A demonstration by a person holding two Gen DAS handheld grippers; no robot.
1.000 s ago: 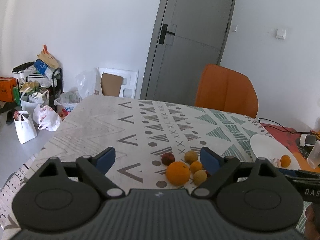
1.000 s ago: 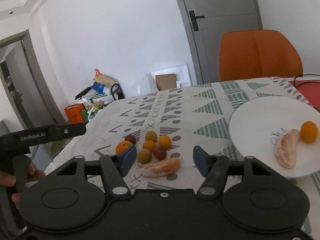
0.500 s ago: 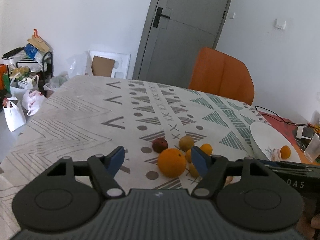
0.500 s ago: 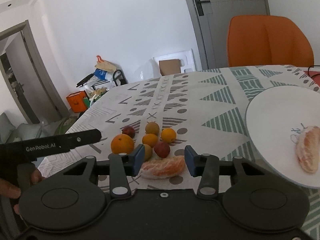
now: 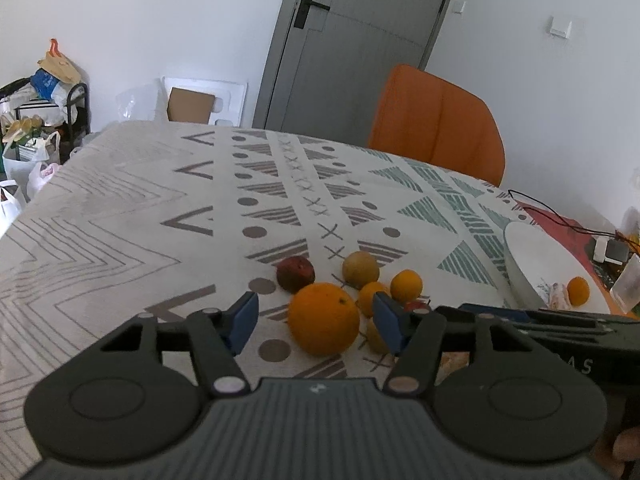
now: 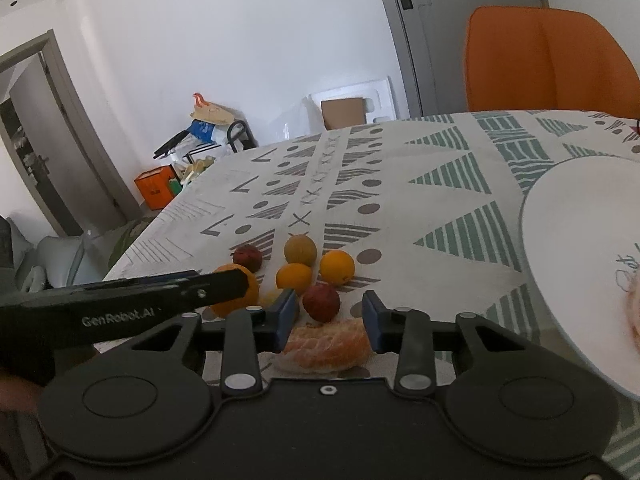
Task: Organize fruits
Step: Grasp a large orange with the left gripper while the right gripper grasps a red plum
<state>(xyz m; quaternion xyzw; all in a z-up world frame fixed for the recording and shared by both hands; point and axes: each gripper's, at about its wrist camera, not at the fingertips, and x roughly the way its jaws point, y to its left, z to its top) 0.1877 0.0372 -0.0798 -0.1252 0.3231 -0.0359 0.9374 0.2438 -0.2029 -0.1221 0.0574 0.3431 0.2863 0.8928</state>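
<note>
A cluster of fruit lies on the patterned tablecloth. In the left wrist view my left gripper (image 5: 316,322) is open with the big orange (image 5: 323,319) between its fingers, not clamped. Behind it lie a dark red fruit (image 5: 295,273), a brownish fruit (image 5: 360,269) and small oranges (image 5: 406,286). In the right wrist view my right gripper (image 6: 330,320) is open around a peeled orange piece (image 6: 327,349), close on both sides. A red fruit (image 6: 321,302) sits just beyond. The white plate (image 6: 576,240) at right holds another peeled piece (image 6: 634,312) and a small orange (image 5: 578,290).
An orange chair (image 5: 436,120) stands at the table's far side. A cable and small items (image 5: 608,244) lie at the right edge beyond the plate. The left gripper's body (image 6: 120,300) crosses the right wrist view at left. Bags and clutter (image 5: 36,120) sit on the floor at left.
Both grippers have moved forward and down to the fruit. The left now brackets the big orange. The right has narrowed around the peeled piece.
</note>
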